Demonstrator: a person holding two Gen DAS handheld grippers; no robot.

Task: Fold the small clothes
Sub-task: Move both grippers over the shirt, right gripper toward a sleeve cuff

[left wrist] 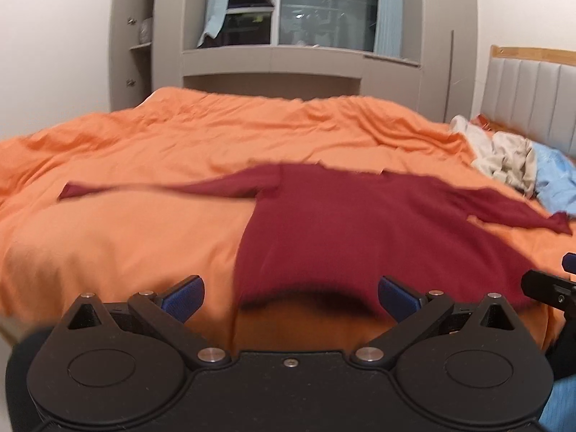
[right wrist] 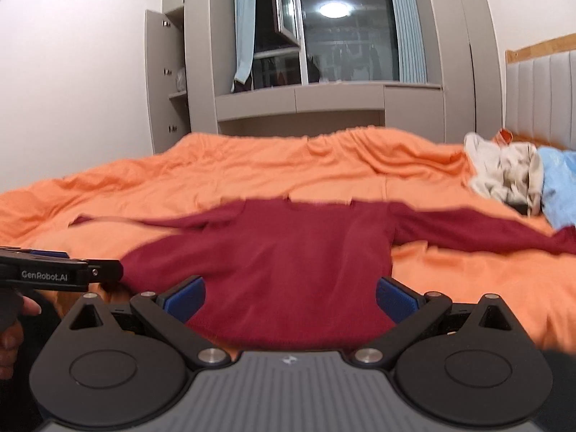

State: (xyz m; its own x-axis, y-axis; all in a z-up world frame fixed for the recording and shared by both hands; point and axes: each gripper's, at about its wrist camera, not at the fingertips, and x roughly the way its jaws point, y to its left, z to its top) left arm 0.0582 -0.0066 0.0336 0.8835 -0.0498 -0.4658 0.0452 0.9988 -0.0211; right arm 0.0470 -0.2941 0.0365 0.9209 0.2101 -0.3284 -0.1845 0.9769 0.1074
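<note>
A dark red long-sleeved sweater (left wrist: 360,230) lies spread flat on the orange bedcover (left wrist: 126,237), sleeves out to both sides, hem toward me. My left gripper (left wrist: 291,297) is open and empty, just short of the hem's left corner. My right gripper (right wrist: 291,297) is open and empty over the hem of the sweater (right wrist: 288,266). The left gripper's side (right wrist: 54,270) shows at the left edge of the right wrist view, near the hem's left corner. The right gripper's tip (left wrist: 550,280) shows at the right edge of the left wrist view.
A pile of beige clothes (left wrist: 504,158) and a light blue garment (left wrist: 554,180) lie at the bed's far right by the padded headboard (left wrist: 532,108). Grey cabinets and a window (right wrist: 342,36) stand beyond the bed. The near bed edge (left wrist: 288,334) is right below my grippers.
</note>
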